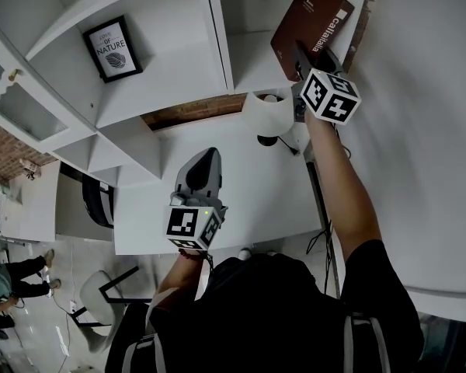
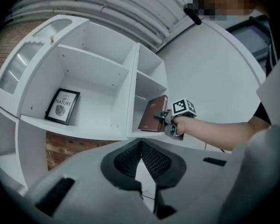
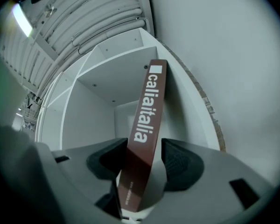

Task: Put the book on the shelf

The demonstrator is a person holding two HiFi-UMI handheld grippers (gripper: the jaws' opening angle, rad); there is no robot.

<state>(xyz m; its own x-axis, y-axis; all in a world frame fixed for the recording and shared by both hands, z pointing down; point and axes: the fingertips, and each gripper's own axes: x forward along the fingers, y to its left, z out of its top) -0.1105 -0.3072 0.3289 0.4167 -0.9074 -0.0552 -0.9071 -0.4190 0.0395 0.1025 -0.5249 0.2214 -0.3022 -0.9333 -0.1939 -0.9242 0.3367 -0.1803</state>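
Book (image 3: 147,120) is the dark red-brown hardcover with white lettering down the spine. It's sitting spine-out right between the jaws of the right gripper (image 1: 307,61). The jaws are spread though, not clamping: there's a clear gap between the spine and the right pad, and the left pad is at most just brushing the cover. So I'd call that gripper open around the book, not gripping it.

The book itself is standing on the bottom board of the narrow right-hand compartment of the white wooden shelf unit (image 1: 179,68). It's close to the board's front edge and tilted, with its top end leaning toward the compartment's right side wall. Can't tell if the top actually touches the wall.

The left gripper (image 2: 141,146) is well back from the shelf, over the white desk (image 1: 241,208), pointing at the unit. Its jaw tips are pressed together with nothing in them.

Further out, a black-framed print with a leaf and the word NATURE (image 2: 62,106) leans against the back of the wide left compartment. It's well apart from the book, with the vertical divider between them. A strip of red brick wall (image 2: 60,146) shows under the shelf unit's bottom edge.
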